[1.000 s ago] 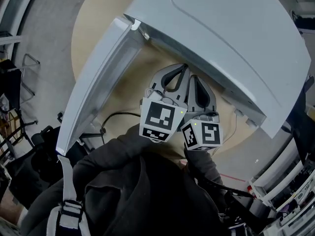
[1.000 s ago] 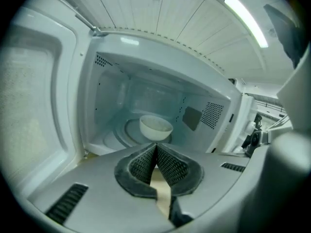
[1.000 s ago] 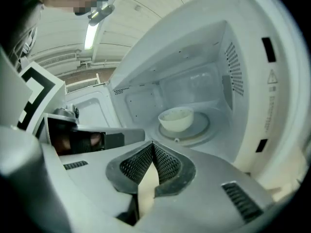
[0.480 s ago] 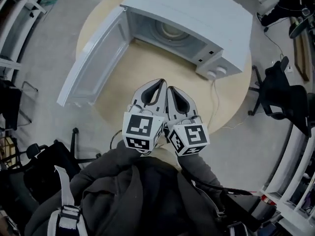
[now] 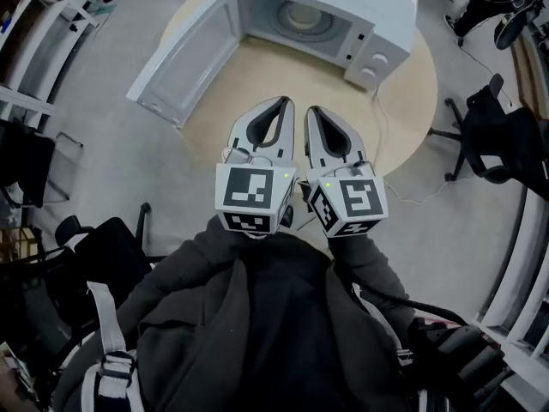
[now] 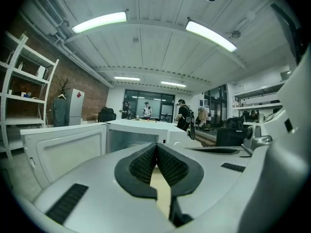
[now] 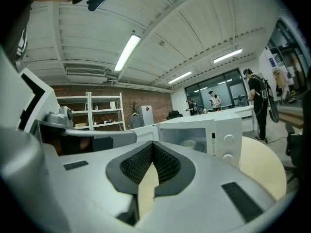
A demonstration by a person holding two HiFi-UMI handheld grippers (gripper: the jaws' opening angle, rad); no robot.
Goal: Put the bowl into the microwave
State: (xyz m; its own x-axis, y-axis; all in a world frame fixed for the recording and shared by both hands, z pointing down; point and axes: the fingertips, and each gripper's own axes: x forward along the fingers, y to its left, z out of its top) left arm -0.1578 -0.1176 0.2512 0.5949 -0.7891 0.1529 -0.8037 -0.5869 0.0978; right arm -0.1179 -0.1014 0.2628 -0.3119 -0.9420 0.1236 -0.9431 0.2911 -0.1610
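Observation:
The white microwave (image 5: 364,3) stands at the far side of the round wooden table (image 5: 257,75), its door (image 5: 184,58) swung open to the left. A pale bowl (image 5: 304,15) sits inside on the turntable, and the right gripper view also shows the bowl (image 7: 187,143) in the cavity. My left gripper (image 5: 284,102) and right gripper (image 5: 310,110) hover side by side over the table's near edge, well back from the opening. Both point at the microwave. Each has its jaws shut with nothing between them: the left gripper (image 6: 156,145) and the right gripper (image 7: 152,143).
A white cable (image 5: 378,140) trails off the table's right edge. Black office chairs (image 5: 493,140) stand to the right and another chair (image 5: 99,247) at lower left. Shelving (image 5: 21,24) lines the left wall. People (image 6: 183,116) stand far behind the microwave.
Both grippers have drawn back from the microwave's opening and risen together. The microwave now looks smaller and farther away, and its whole cavity shows.

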